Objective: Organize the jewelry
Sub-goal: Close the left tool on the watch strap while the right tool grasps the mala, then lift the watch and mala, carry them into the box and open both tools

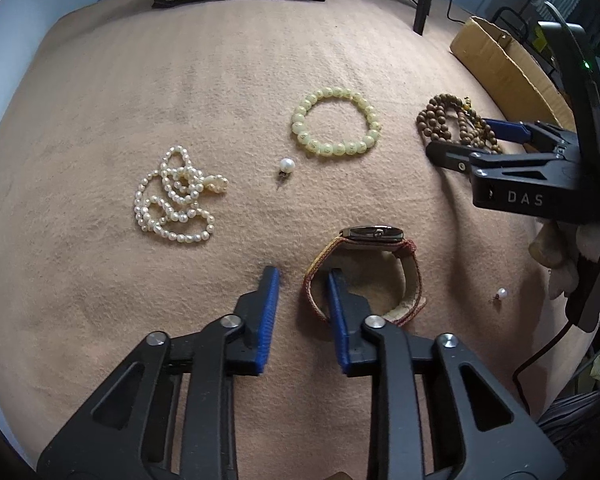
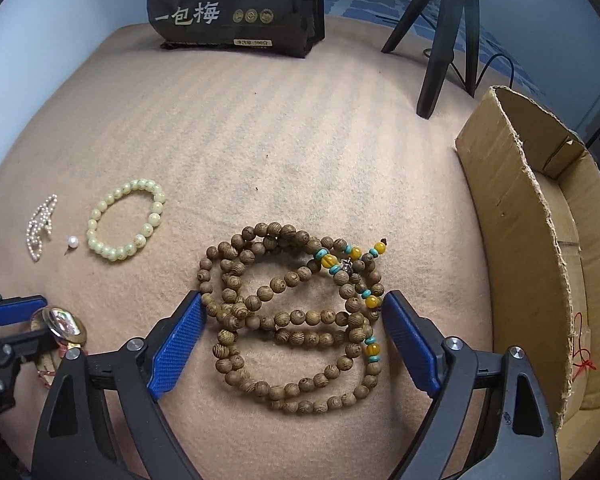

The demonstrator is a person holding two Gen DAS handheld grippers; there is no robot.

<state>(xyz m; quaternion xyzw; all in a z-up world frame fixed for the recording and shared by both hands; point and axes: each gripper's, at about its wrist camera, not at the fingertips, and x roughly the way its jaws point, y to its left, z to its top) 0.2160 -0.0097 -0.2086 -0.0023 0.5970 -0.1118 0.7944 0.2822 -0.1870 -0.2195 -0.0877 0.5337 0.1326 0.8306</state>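
Observation:
A watch (image 1: 374, 233) with a red and tan strap stands on edge on the tan cloth (image 1: 179, 80). My left gripper (image 1: 302, 280) straddles the strap's near-left side, one finger inside the loop and one outside; a gap shows at the outer pad, so it is open. A pile of brown wooden beads (image 2: 295, 316) with yellow and turquoise accents lies between the wide-open pads of my right gripper (image 2: 295, 308). In the left wrist view the right gripper (image 1: 458, 136) sits over those wooden beads (image 1: 436, 116). In the right wrist view the left gripper (image 2: 49, 320) is at the watch (image 2: 61, 322).
A pearl necklace (image 1: 173, 196), a pale green bead bracelet (image 1: 300, 124) and a loose pearl stud (image 1: 287, 165) lie further back; another pearl stud (image 1: 501, 292) lies right of the watch. An open cardboard box (image 2: 508, 208) stands at the right, a black bag (image 2: 235, 8) and tripod legs (image 2: 440, 40) behind.

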